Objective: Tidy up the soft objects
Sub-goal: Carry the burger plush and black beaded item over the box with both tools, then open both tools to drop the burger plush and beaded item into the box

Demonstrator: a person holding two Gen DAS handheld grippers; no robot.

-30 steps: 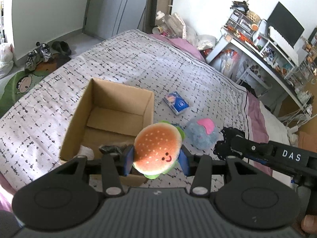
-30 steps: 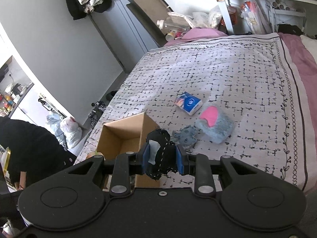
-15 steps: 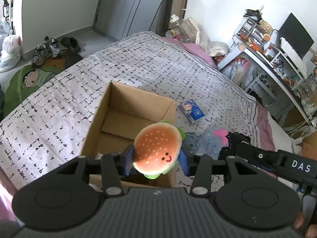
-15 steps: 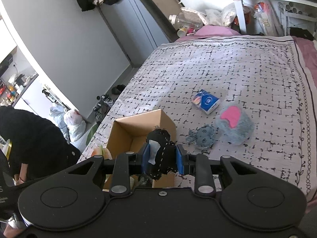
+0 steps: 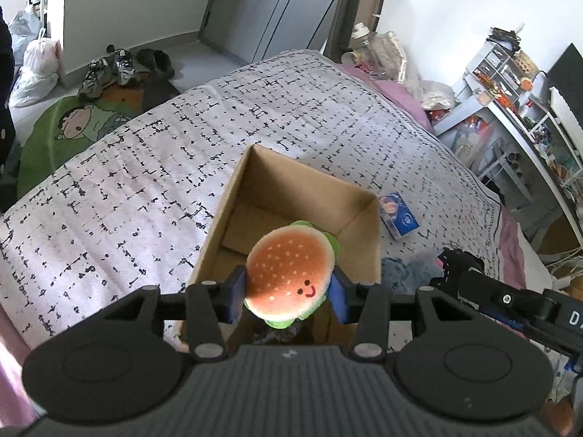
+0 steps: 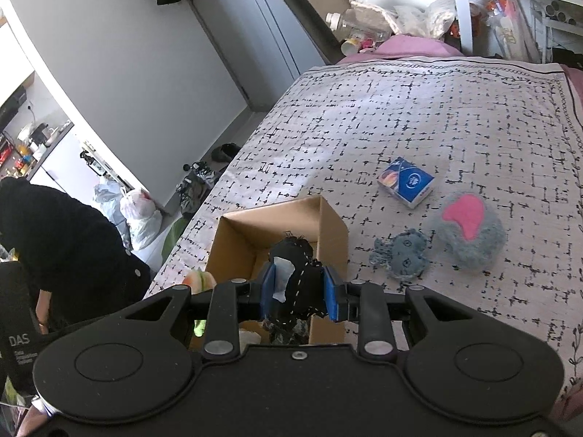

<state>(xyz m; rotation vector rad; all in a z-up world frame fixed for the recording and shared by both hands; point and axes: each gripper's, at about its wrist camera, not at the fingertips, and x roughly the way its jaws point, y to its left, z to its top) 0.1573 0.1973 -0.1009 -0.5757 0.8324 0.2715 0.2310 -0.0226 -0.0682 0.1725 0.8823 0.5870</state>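
Observation:
My left gripper [image 5: 288, 296] is shut on a burger plush [image 5: 289, 278] and holds it above the near end of an open cardboard box [image 5: 291, 185] on the bed. My right gripper [image 6: 298, 296] is shut on a black stitched soft toy [image 6: 300, 280], above the same box [image 6: 233, 244], near its right wall. A grey-blue fuzzy ball with a pink patch [image 6: 468, 235] and a small blue knitted toy [image 6: 404, 256] lie on the bedspread right of the box. The burger plush shows at the left in the right wrist view [image 6: 198, 280].
A blue tissue pack [image 6: 406, 182] lies beyond the soft toys. The bedspread [image 5: 145, 189] stretches left of the box. Shoes and bags are on the floor at left [image 5: 120, 67]. A cluttered white shelf [image 5: 510, 109] stands at right. A person in black [image 6: 65, 255] stands at left.
Both grippers have moved left, each with its toy, and now hang over the box. The box has shifted toward the middle of both views. The toys on the bed have not moved.

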